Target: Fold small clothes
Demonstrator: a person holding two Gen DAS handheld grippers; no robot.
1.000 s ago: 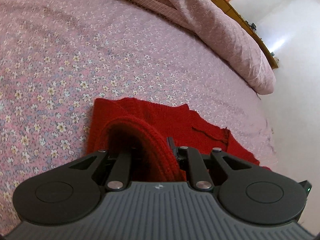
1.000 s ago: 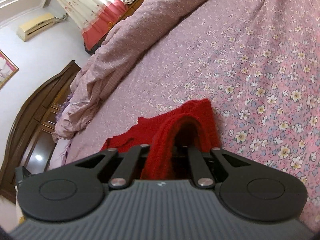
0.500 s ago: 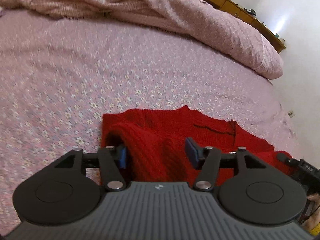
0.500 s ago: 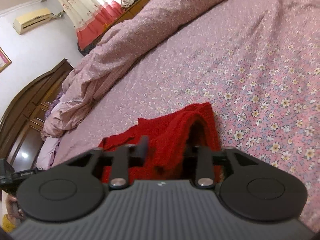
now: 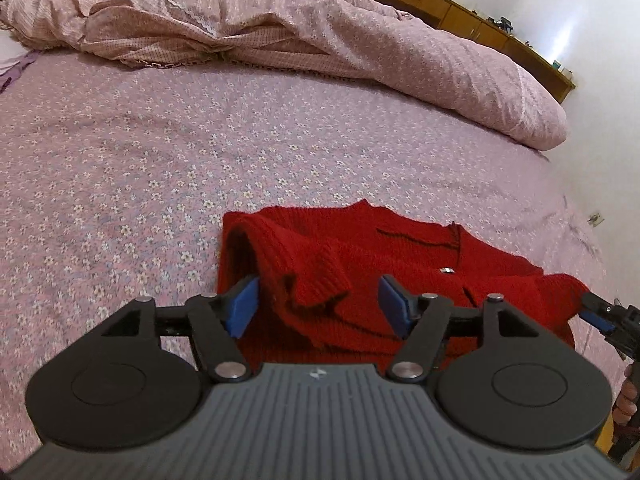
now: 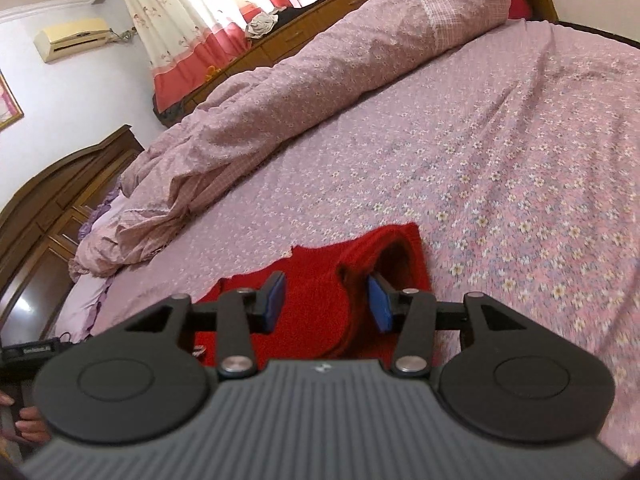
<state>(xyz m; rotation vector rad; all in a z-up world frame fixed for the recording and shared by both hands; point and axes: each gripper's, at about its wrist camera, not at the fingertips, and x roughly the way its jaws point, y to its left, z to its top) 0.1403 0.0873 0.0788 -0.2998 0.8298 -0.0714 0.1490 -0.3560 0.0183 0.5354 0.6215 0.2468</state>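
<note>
Red knitted garment lies on the floral bedsheet, both grippers released above it.

The left gripper has its jaws opening; the blue pads stand clear of the wool, with a folded-over ribbed sleeve cuff lying between them, ungripped. The right gripper has its jaws parted, pads not pressing, a rounded fold of the same garment between them. The garment sits near the bed's edge, partly folded, one button visible. A rumpled quilt lies well apart, across the far side of the bed.
</note>
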